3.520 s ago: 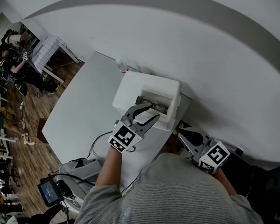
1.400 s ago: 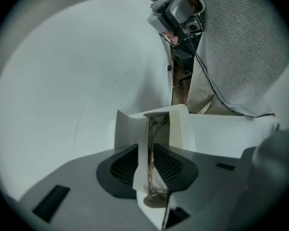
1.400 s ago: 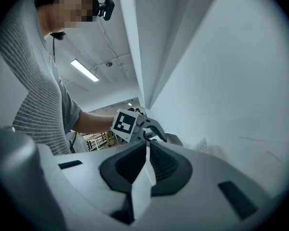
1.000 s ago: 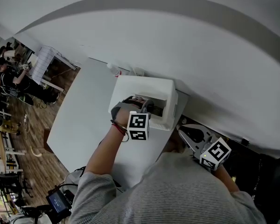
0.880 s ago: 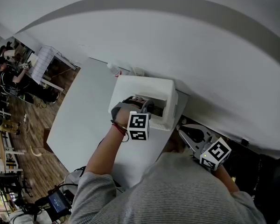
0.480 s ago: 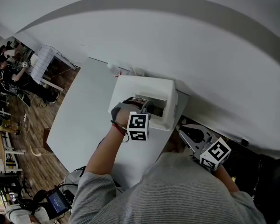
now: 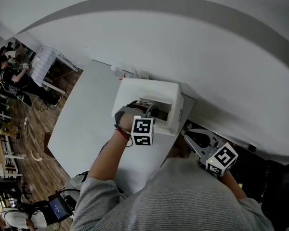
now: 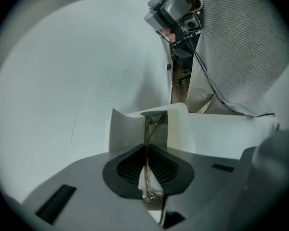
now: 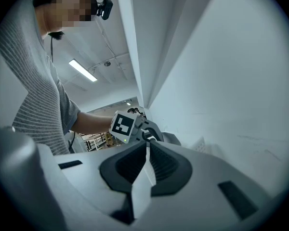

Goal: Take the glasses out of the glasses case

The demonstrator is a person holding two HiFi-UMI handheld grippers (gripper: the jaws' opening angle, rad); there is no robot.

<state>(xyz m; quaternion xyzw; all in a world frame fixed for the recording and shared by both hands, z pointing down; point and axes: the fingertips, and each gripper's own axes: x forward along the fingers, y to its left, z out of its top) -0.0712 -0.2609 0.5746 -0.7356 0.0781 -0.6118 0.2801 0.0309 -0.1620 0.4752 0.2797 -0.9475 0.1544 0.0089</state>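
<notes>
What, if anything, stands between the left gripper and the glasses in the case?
Nothing visible does. The left gripper has just been closing its jaws, and they now pinch the thin frame of the glasses, which reaches ahead into the open white case.

You face a plain white wall (image 7: 192,37) over a white table (image 7: 86,124), wooden floor (image 7: 36,124) off to your left, a strip light (image 9: 85,70) glowing overhead.

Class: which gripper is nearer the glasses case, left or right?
Left. The left gripper is inside the white glasses case, its jaws just closed onto the glasses. The right gripper hangs apart, beyond the case's near corner, shut and empty.
</notes>
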